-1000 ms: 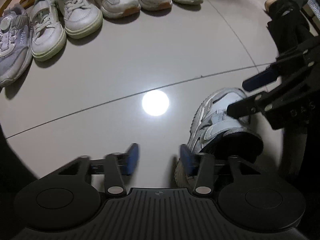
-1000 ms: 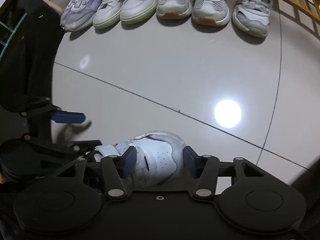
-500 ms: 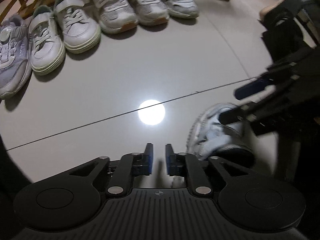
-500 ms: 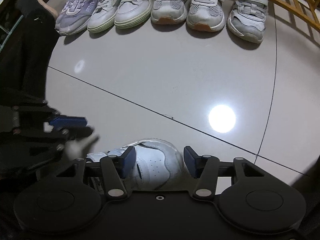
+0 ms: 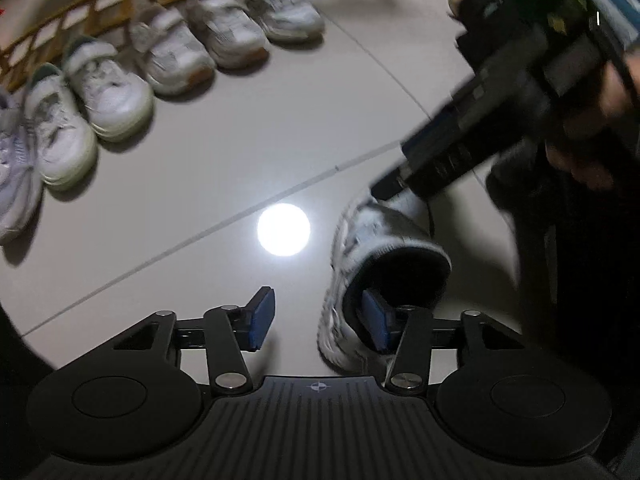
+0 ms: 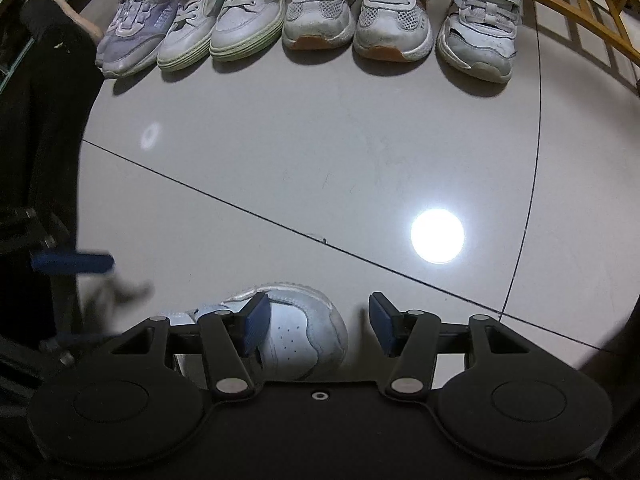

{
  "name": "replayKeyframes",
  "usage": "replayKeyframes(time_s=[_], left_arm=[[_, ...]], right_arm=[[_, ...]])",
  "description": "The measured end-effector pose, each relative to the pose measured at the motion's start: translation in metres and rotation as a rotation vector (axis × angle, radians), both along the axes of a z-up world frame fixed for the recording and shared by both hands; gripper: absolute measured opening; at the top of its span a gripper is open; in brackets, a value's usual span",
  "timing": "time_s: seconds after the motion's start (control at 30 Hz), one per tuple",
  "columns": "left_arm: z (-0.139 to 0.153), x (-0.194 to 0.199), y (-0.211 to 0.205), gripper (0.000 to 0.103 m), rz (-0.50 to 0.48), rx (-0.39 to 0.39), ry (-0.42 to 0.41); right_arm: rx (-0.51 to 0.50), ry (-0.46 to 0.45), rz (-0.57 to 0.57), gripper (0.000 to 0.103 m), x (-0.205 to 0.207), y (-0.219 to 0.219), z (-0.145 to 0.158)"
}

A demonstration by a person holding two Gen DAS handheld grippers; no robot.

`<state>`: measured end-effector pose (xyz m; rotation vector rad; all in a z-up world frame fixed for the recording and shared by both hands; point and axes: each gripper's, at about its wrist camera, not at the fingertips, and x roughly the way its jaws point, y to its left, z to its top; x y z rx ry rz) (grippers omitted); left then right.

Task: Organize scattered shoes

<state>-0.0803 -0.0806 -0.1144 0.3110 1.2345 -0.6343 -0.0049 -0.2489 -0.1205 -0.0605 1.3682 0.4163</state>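
A white strap sneaker (image 5: 380,240) lies on the pale tile floor, heel opening toward the left wrist camera. My left gripper (image 5: 318,320) has its jaws opening. Its right pad (image 5: 374,322) sits over the shoe's heel opening and its left pad (image 5: 262,318) hangs over bare floor, so the shoe's side wall is between them, unpressed. My right gripper (image 6: 319,328) is over the shoe's toe (image 6: 304,336), its jaws opening slightly. A gap shows between the toe and its right pad (image 6: 382,330). In the left wrist view its fingertips (image 5: 390,190) reach down at the toe.
Several light sneakers (image 6: 320,12) stand in a row at the far side, toes toward me, in front of a yellow wooden rail (image 6: 580,12). A person's dark-clad leg and foot (image 6: 52,40) fill the left edge. A ceiling light glares off the tiles (image 6: 437,236).
My left gripper shut to a narrow gap beside the shoe, then opened again, rose and rolled; its right pad now sits over the heel opening. The right gripper and shoe barely moved.
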Motion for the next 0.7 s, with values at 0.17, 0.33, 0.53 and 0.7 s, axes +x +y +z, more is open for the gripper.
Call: replayKeyframes(time_s=[0.17,0.33,0.53,0.7], left_arm=[[-0.015,0.004,-0.003,0.024,0.007,-0.019,0.069],[-0.017,0.004,-0.013,0.015,-0.038,0.018,0.038],[-0.016,0.016,-0.010,0.019,-0.034,0.064,-0.007],[-0.016,0.021,-0.011,0.030,-0.059,0.102,-0.049]], right_arm=[[-0.008,-0.007,-0.006,0.061,0.006,0.005,-0.005],[-0.021,0.013,0.008,0.061,0.009,0.009,-0.014],[-0.042,0.024,0.047,0.061,-0.001,0.009,-0.012],[-0.054,0.050,0.119,0.062,-0.015,0.018,-0.009]])
